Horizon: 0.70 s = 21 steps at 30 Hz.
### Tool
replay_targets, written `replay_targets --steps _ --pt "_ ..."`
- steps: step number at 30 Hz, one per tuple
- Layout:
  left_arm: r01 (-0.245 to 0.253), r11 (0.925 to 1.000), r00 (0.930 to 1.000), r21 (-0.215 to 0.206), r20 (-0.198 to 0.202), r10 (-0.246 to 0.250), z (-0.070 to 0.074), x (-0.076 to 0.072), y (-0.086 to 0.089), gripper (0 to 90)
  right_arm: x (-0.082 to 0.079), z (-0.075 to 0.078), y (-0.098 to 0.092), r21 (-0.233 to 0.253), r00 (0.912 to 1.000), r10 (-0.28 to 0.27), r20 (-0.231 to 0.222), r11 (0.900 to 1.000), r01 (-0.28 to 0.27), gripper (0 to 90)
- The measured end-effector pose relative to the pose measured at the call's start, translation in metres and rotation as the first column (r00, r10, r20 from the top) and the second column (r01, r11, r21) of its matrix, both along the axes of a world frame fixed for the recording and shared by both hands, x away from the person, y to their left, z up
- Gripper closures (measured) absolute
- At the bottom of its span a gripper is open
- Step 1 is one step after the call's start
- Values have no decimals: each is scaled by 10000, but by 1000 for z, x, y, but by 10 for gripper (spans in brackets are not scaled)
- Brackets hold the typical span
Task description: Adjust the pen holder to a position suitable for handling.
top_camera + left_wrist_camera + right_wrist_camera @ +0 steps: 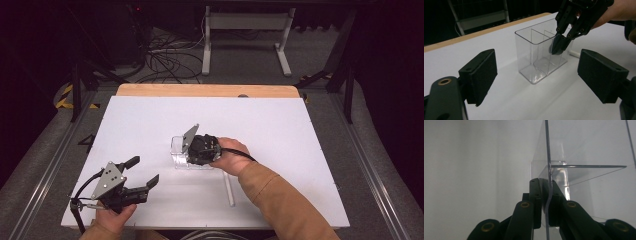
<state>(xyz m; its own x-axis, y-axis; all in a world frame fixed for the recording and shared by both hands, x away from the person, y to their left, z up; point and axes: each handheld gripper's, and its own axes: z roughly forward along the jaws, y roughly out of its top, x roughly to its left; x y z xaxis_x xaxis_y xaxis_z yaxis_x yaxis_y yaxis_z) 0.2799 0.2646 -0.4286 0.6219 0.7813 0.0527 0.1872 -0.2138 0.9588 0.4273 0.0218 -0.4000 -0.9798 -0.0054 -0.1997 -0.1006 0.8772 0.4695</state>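
My right gripper (560,46) pinches one wall of the clear divided box (541,53) at mid-frame, its long axis running toward the upper right, while my left gripper (142,172) waits wide open and empty, lower left, farther off.

- The left gripper (142,176) is built of black parts, with a grey three-cornered plate (109,179) carried on top; dark holes are seen in that plate.
- Its two jaws are faced with flat, black, rectangular pads (483,73), and a brass-coloured ring (444,81) is set in the link behind one.
- A black cable (80,192) is trailed from its rear.
- The right gripper (545,200) is made of black linked bars fitted with brass-coloured rivets (525,204).
- A tan sleeve (280,197) is worn behind the right gripper.
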Motion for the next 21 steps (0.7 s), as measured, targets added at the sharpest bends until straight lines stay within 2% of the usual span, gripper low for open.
replay_targets --steps 8,9,12,14,16,17,18,19,20,21 --pt "3 10000 10000 -22 50 -3 0 1 0 169 2 0 0 107 9998 -207 -21 9997 207 834" --pt "39 9999 10000 98 86 -40 0 2 1 169 2 0 0 122 9997 -253 -59 9996 254 834" --pt "30 10000 10000 -74 -30 -30 0 1 -1 169 2 -1 2 159 9993 -370 -57 9992 371 835" --pt "77 9999 9999 87 92 -78 0 3 -1 169 1 -1 3 204 9989 -462 -71 9987 463 833" --pt "97 9999 9999 76 69 -97 1 3 -1 169 1 -1 3 234 9988 -493 -53 9985 494 827" --pt "106 9999 9999 63 75 -107 1 3 -2 169 0 -1 1 414 9991 -405 138 9983 399 786" --pt "92 10000 10000 -20 25 -92 1 2 -2 169 -1 1 -1 577 9990 -432 126 9974 424 757" --pt "107 9999 9999 87 72 -107 1 3 -1 169 -1 1 -1 577 9990 -432 126 9974 424 757" --pt "109 9998 9999 156 89 -110 1 3 0 169 -3 7 -6 1003 9989 -465 -89 9938 472 688" --pt "97 9999 9999 85 56 -97 0 3 0 169 -4 11 -9 1249 9986 -519 -97 9908 527 641"
